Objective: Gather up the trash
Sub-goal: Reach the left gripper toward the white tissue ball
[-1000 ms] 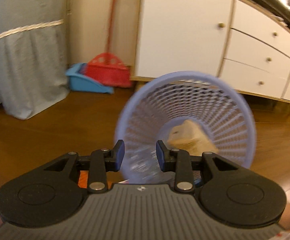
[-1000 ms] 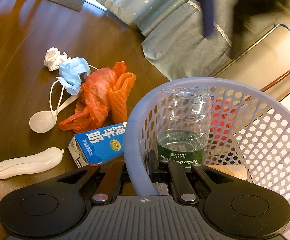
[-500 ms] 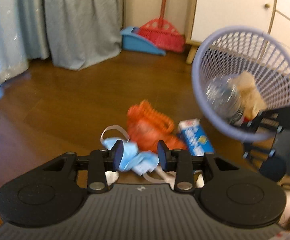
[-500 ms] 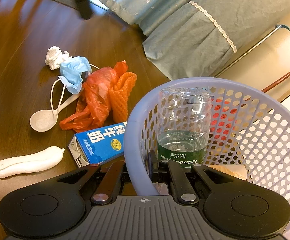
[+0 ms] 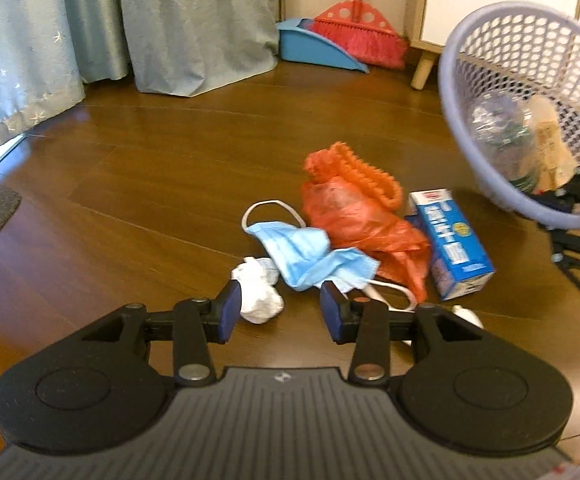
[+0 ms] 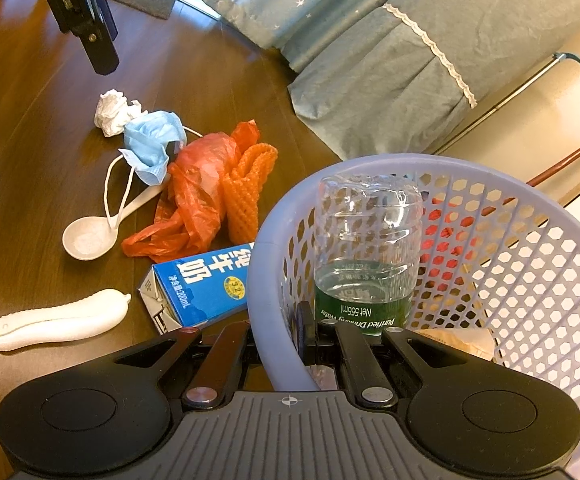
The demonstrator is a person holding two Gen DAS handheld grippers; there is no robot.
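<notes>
Above the crumpled tissue (image 5: 258,295) the left gripper (image 5: 277,311) hung agape and empty; the right gripper (image 6: 278,340) pinched the basket (image 6: 263,308) rim

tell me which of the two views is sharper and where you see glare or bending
Right wrist view is sharper: print on the blue milk carton and the clear plastic bottle label reads cleanly. Left wrist view is softer, with the lavender mesh basket smeared at its rim. Glare streaks the brown wooden floor near the curtain. Both fisheye views bow straight lines at the edges.

A red broom (image 5: 356,36) and blue dustpan (image 5: 314,46) stand beside grey curtains (image 5: 193,20).
</notes>
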